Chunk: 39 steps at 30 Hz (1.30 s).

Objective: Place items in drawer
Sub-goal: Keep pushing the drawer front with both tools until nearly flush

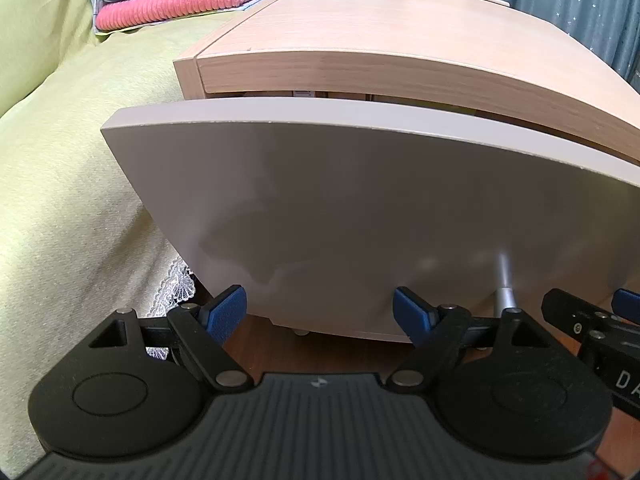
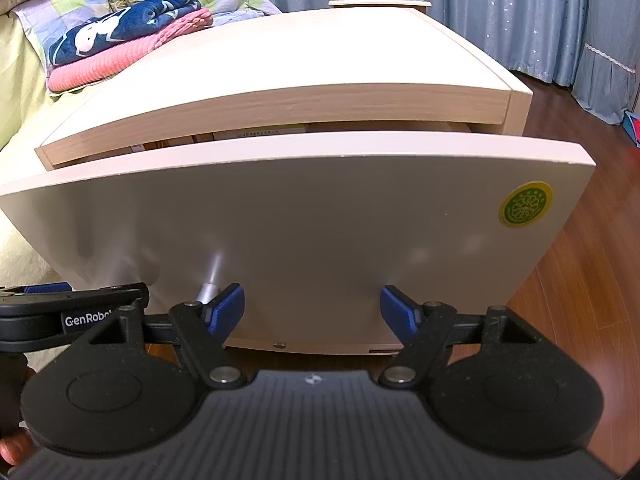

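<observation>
Bedside cabinet (image 2: 304,64) w/ drawer (image 2: 304,232) ajar; both tools (image 1: 320,312) (image 2: 312,308) wide open, empty.

"GenRobo" on left tongs (image 2: 72,289) body; drawer sticker (image 2: 525,205) text unreadable.

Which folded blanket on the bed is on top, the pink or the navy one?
The navy blanket, printed with a white figure, lies on top; the pink blanket sits beneath it, its ribbed edge sticking out below.
</observation>
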Motion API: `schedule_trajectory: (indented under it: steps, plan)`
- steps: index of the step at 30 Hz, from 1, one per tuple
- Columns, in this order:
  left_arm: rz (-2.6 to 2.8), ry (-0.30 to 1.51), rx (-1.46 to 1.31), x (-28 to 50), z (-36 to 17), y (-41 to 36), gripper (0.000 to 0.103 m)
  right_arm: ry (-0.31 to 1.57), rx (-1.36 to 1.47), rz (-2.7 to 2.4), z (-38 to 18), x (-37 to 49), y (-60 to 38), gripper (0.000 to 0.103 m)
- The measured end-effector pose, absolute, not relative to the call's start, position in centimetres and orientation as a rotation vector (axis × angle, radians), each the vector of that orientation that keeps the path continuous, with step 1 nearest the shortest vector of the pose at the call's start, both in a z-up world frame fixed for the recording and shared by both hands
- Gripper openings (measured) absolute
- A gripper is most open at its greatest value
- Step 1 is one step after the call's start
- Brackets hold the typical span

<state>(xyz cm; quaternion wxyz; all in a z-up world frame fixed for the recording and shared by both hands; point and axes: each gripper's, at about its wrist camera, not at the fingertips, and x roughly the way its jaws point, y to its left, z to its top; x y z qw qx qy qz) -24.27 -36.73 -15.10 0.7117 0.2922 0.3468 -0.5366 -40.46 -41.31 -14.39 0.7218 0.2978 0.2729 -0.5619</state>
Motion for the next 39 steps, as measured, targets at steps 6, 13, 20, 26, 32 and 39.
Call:
schedule_trajectory:
  steps: [6, 13, 20, 26, 32, 39]
  plan:
    - [-1.188, 0.770, 0.646, -24.4, -15.2, -37.0, 0.081, 0.601, 0.659, -1.242, -14.4, -40.4, -41.6, 0.073]
    - [-1.189, 0.772, 0.643, -24.5, -15.2, -37.3, 0.081, 0.598, 0.660, -1.246, -14.5, -40.4, -41.9, 0.074]
    - [-1.191, 0.775, 0.640, -24.5, -15.2, -37.3, 0.081, 0.598, 0.654, -1.250, -14.6, -40.4, -42.1, 0.074]
    - [-1.195, 0.778, 0.634, -24.5, -15.2, -37.3, 0.081, 0.597, 0.650, -1.253, -14.6, -40.5, -42.2, 0.074]
    - [-1.197, 0.780, 0.627, -24.3, -15.2, -37.3, 0.081, 0.596, 0.647, -1.257, -14.7, -40.4, -42.3, 0.074]
    - [-1.201, 0.784, 0.619, -24.3, -15.1, -37.2, 0.081, 0.595, 0.641, -1.262, -14.7, -40.4, -42.4, 0.074]
